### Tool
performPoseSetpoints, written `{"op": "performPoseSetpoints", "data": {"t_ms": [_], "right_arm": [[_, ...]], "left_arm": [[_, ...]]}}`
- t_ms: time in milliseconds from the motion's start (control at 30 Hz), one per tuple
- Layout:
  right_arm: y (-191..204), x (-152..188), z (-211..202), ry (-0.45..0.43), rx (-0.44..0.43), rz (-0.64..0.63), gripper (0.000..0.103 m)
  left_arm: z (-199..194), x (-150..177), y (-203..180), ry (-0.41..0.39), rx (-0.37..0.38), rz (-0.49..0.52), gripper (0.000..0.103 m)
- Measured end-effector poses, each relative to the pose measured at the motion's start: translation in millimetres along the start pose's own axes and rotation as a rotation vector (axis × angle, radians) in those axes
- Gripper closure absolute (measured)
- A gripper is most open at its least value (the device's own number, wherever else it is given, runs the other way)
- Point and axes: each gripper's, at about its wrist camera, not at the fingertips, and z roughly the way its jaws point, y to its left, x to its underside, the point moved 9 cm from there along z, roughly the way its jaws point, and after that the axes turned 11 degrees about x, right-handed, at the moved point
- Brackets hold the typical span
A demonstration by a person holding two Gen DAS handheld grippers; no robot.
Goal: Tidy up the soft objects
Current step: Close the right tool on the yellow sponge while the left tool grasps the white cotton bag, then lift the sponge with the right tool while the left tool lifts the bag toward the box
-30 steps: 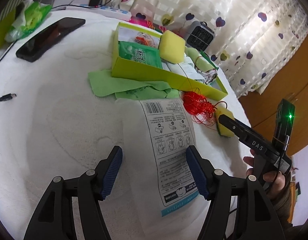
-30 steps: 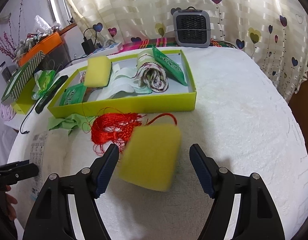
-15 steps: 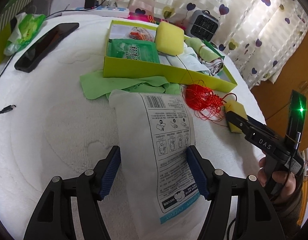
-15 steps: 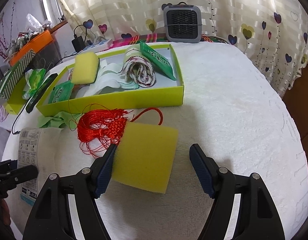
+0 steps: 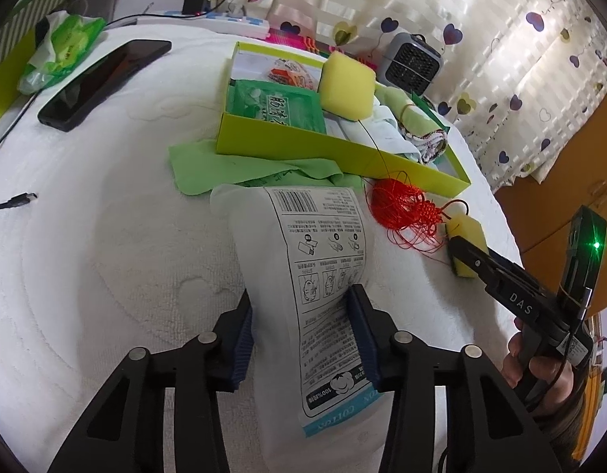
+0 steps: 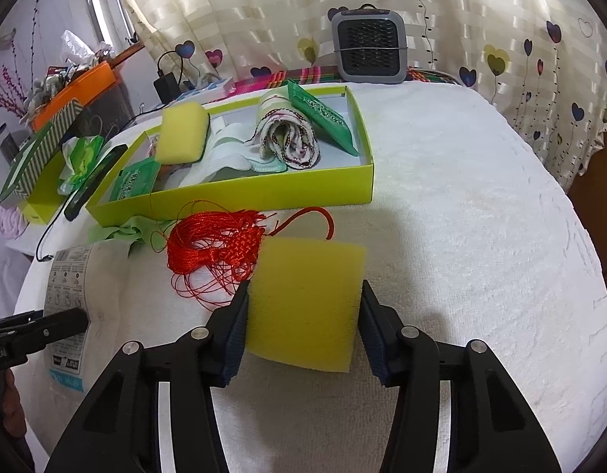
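My left gripper (image 5: 301, 333) is shut on a white cotton pack (image 5: 303, 260) with a printed label, lying on the white towel. My right gripper (image 6: 303, 325) is shut on a yellow sponge (image 6: 305, 301), which also shows in the left wrist view (image 5: 466, 244). A red tassel cord (image 6: 214, 246) lies just beyond the sponge. The lime green box (image 6: 232, 197) holds a second yellow sponge (image 6: 183, 138), a rolled cloth (image 6: 285, 140) and green packets (image 6: 136, 181). A green cloth (image 5: 240, 167) lies in front of the box.
A black phone (image 5: 102, 82) and a green tissue pack (image 5: 63, 45) lie at the left. A small grey heater (image 6: 368, 49) stands behind the box by the curtain. A cable end (image 5: 15, 201) lies at the left edge. The table's right edge drops off.
Both grippers have closed: the left fingers now press the cotton pack and the right fingers now press the yellow sponge. The sponge settled flat after being blurred in motion.
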Motion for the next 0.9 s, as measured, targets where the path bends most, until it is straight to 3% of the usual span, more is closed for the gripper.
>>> {"op": "performPoseSetpoints", "data": {"t_ms": [900], "right_arm": [[2.5,1.6,-18.9,-0.044,0.004,-0.019,0.055]], "left_arm": [[-20.4,-2.5,-12.0,-0.064,-0.032,0.082,0.071]]}}
